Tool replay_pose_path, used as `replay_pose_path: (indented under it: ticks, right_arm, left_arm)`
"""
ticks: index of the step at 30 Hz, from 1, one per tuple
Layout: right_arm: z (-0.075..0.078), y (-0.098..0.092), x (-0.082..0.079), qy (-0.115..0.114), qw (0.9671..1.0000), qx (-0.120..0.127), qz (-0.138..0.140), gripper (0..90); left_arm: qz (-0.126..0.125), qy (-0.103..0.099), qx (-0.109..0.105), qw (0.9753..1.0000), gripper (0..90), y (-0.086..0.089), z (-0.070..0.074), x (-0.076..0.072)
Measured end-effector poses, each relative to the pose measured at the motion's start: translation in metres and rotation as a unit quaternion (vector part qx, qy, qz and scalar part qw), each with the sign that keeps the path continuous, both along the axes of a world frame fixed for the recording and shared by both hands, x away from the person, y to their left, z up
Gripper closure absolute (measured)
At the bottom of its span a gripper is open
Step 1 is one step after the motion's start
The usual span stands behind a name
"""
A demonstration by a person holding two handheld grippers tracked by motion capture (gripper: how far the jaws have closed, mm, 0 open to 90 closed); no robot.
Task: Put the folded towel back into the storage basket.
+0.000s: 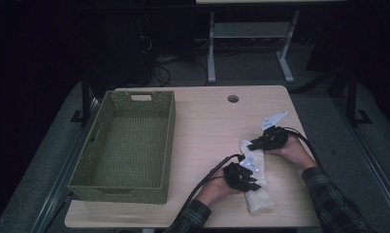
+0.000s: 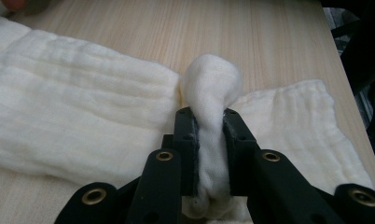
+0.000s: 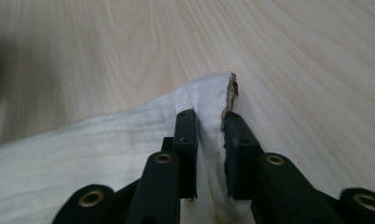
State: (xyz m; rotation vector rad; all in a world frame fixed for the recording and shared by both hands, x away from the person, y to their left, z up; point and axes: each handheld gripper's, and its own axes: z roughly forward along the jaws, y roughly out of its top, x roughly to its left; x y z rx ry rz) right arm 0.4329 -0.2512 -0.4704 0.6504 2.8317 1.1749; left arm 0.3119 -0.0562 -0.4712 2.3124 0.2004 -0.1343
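At far left on our pale wood-grain worktop [image 1: 203, 121] sits an olive-green woven rectangular basket [image 1: 127, 145]. Our left tongs [image 2: 209, 154] pinch a puffy fold of the soft, ribbed cream cloth [image 1: 256, 177] lying right of centre; our right tongs [image 3: 209, 140] clamp its frayed corner.

A green woven basket [image 1: 126, 145] is sitting on the left side of the light wood worktop [image 1: 203, 121]. The basket is long and has a slot handle at its far end and another at its near end. A small round hole [image 1: 233, 98] is showing near the far edge of the worktop. Behind the worktop, the white metal legs of another table [image 1: 251, 43] are standing on a grey floor [image 1: 193, 73], and dark cables [image 1: 159, 68] are lying there.
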Motion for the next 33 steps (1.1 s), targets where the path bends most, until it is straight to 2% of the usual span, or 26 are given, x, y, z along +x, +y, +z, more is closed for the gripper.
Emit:
replay_pose_path:
  ticks: [2, 3, 8, 9, 11, 13, 15, 18, 23, 24, 27, 28, 32, 33]
  right_arm:
    - [0.0, -0.001, 0.001, -0.005, 1.0, -0.004, 0.001, 79.1]
    - [0.0, 0.0, 0.0, 0.0, 1.0, -0.001, -0.003, 79.3]
    - [0.001, 0.0, 0.001, 0.0, 1.0, -0.007, -0.003, 79.8]
    - [0.002, 0.001, 0.001, 0.006, 0.9999, -0.007, -0.007, 79.9]
    - [0.005, 0.0, 0.001, -0.003, 0.9999, -0.01, -0.001, 80.0]
    - [0.008, -0.001, 0.002, -0.001, 1.0, -0.008, -0.002, 80.0]
    - [0.013, 0.0, 0.001, -0.004, 1.0, 0.0, -0.003, 80.0]
    - [0.019, 0.002, 0.001, -0.008, 1.0, -0.003, 0.0, 80.0]
    - [0.029, 0.004, 0.0, -0.01, 0.9999, 0.007, -0.004, 80.0]
    - [0.031, 0.004, 0.001, -0.017, 0.9998, 0.004, 0.0, 80.0]
    - [0.038, 0.006, 0.0, -0.01, 0.9999, 0.012, -0.005, 80.0]
    - [0.039, 0.007, 0.001, -0.015, 0.9998, 0.01, -0.003, 79.9]
    - [0.046, 0.011, 0.0, -0.01, 0.9998, 0.017, -0.003, 80.0]
    - [0.048, 0.012, 0.001, -0.018, 0.9997, 0.016, 0.002, 80.0]
  left_arm:
    - [-0.001, -0.001, 0.001, 1.0, 78.0, -0.001, 0.0, 0.0]
    - [-0.002, 0.0, 0.001, 1.0, 78.2, -0.001, 0.0, 0.0]
    - [-0.007, 0.004, 0.004, 1.0, 79.0, 0.0, 0.002, 0.001]
    - [-0.009, 0.006, 0.003, 0.9999, 79.0, 0.0, 0.004, 0.001]
    - [-0.012, 0.005, 0.003, 0.9999, 79.0, 0.001, 0.008, 0.001]
    - [-0.01, 0.008, -0.004, 0.9999, 79.0, 0.002, 0.016, 0.001]
    - [-0.018, 0.001, -0.003, 0.9998, 79.0, 0.004, 0.024, 0.002]
    - [-0.019, -0.005, -0.007, 0.9998, 79.0, 0.008, 0.038, 0.003]
    - [-0.015, -0.01, -0.013, 0.9998, 79.0, 0.015, 0.058, 0.005]
    - [-0.015, -0.01, -0.015, 0.9997, 79.0, 0.017, 0.063, 0.006]
    - [-0.013, -0.009, -0.019, 0.9997, 78.9, 0.024, 0.073, 0.007]
    - [-0.01, -0.007, -0.022, 0.9997, 78.9, 0.026, 0.076, 0.007]
    - [-0.006, -0.012, -0.016, 0.9998, 78.9, 0.037, 0.091, 0.008]
    - [-0.005, -0.013, -0.015, 0.9998, 78.8, 0.04, 0.094, 0.009]
